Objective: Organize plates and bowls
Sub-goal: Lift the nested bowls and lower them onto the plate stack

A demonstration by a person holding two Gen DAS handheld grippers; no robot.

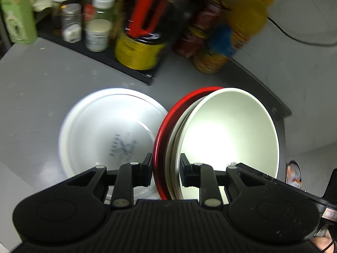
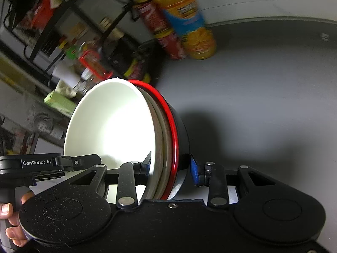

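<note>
A grey counter (image 1: 42,80) fills both views, with a dark rack of jars and bottles (image 1: 99,27) crowding its far edge and an orange juice bottle (image 2: 185,19) standing beside a red can further along. Out front sits a white plate (image 1: 109,126), flat on the counter and bottom-up by the look of the printed mark on it. Right beside it, touching or nearly so, is the stack: a white bowl (image 1: 229,132) nested with what looks like another pale bowl inside a red-rimmed black bowl (image 2: 179,130), all tipped up on edge and off the counter. The left gripper (image 1: 166,168) straddles the stack's rim, one finger outside the red edge, one inside the white bowl, closed down on it. The right gripper (image 2: 170,168) does the same from the other side, though its outer blue pad (image 2: 194,170) seems to stand just clear of the black wall, so I cannot tell whether it truly clamps. A hand (image 2: 11,221) shows at the left gripper's handle. My read: the nested bowls are mid-carry. Next, level the stack, set it down near the plate, and release one side at a time so nothing slips.
</note>
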